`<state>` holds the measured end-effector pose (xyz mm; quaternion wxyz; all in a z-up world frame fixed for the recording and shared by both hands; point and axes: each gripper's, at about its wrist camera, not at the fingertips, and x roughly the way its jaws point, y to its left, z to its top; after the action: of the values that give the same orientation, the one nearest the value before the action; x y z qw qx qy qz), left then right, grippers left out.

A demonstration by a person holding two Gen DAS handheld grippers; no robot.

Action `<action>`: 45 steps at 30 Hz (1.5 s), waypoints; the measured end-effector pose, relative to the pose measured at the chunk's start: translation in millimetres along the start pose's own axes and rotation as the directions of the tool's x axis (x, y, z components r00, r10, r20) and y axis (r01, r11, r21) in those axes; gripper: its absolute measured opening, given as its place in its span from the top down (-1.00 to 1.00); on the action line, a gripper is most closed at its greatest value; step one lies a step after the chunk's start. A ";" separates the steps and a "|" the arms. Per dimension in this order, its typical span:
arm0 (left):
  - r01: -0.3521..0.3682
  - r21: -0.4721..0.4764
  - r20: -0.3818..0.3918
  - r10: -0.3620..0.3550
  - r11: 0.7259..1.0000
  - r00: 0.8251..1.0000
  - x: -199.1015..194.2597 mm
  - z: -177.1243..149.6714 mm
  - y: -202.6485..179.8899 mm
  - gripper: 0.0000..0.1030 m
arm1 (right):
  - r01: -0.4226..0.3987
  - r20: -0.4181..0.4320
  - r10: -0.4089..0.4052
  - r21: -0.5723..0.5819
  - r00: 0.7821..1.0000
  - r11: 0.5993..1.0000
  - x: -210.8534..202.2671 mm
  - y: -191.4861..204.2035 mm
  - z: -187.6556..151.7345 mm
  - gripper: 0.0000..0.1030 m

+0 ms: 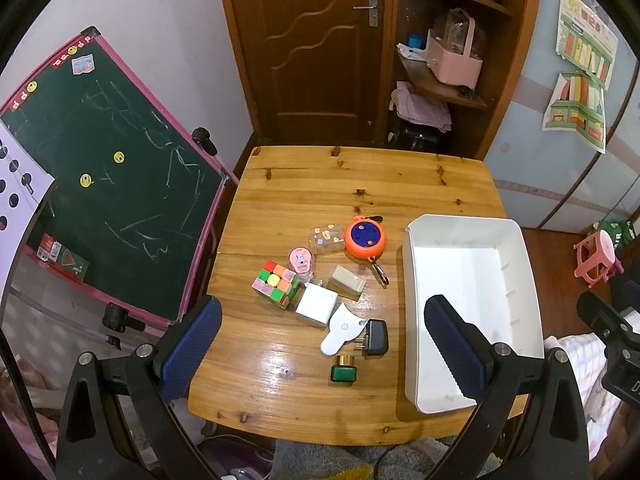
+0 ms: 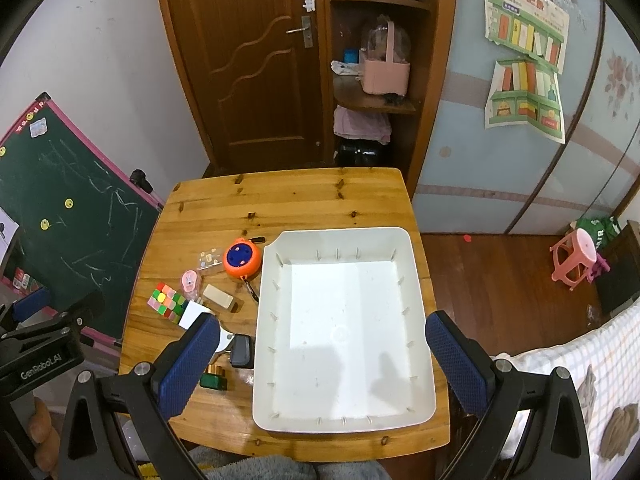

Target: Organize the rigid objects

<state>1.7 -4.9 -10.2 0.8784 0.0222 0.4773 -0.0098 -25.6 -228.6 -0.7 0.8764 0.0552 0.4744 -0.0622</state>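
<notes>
A wooden table (image 1: 304, 184) (image 2: 280, 200) carries a cluster of small objects beside an empty white bin (image 1: 472, 304) (image 2: 344, 320). The cluster holds a colour cube (image 1: 275, 283) (image 2: 166, 302), a white block (image 1: 317, 304), an orange round reel (image 1: 365, 239) (image 2: 241, 261), a black plug (image 1: 376, 337) (image 2: 242, 350), a green gold-capped bottle (image 1: 343, 369) (image 2: 214, 377) and a beige box (image 1: 346, 281) (image 2: 218, 296). My left gripper (image 1: 320, 344) hangs open above the cluster's near side. My right gripper (image 2: 320, 364) is open over the bin, holding nothing.
A chalkboard easel (image 1: 108, 184) stands left of the table. Behind it are a brown door (image 1: 320, 40) and shelves with a pink basket (image 1: 456, 60). A pink stool (image 2: 574, 258) is on the floor at right. A clear sticker case (image 1: 326, 236) and pink tape dispenser (image 1: 301, 261) lie in the cluster.
</notes>
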 end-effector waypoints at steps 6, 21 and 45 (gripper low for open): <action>-0.003 0.002 -0.002 0.003 1.000 1.000 0.3 -0.3 -1.2 -0.97 | 0.000 -0.013 0.000 0.005 1.000 1.000 3.3 -2.8 -1.3 -0.99; -0.010 0.006 -0.020 0.010 1.000 1.000 5.8 1.9 -4.5 -0.97 | 0.007 -0.050 -0.005 0.038 0.999 0.999 13.2 -14.6 1.2 -0.99; -0.017 0.012 -0.043 0.018 1.000 0.999 13.8 5.0 -5.2 -0.97 | 0.017 -0.074 -0.010 0.088 0.997 0.996 25.4 -33.7 3.5 -0.99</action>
<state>13.2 -10.3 -19.3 0.8679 0.0316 0.4957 -0.0045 -14.3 -263.8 -21.3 0.8545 0.0930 0.5036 -0.0869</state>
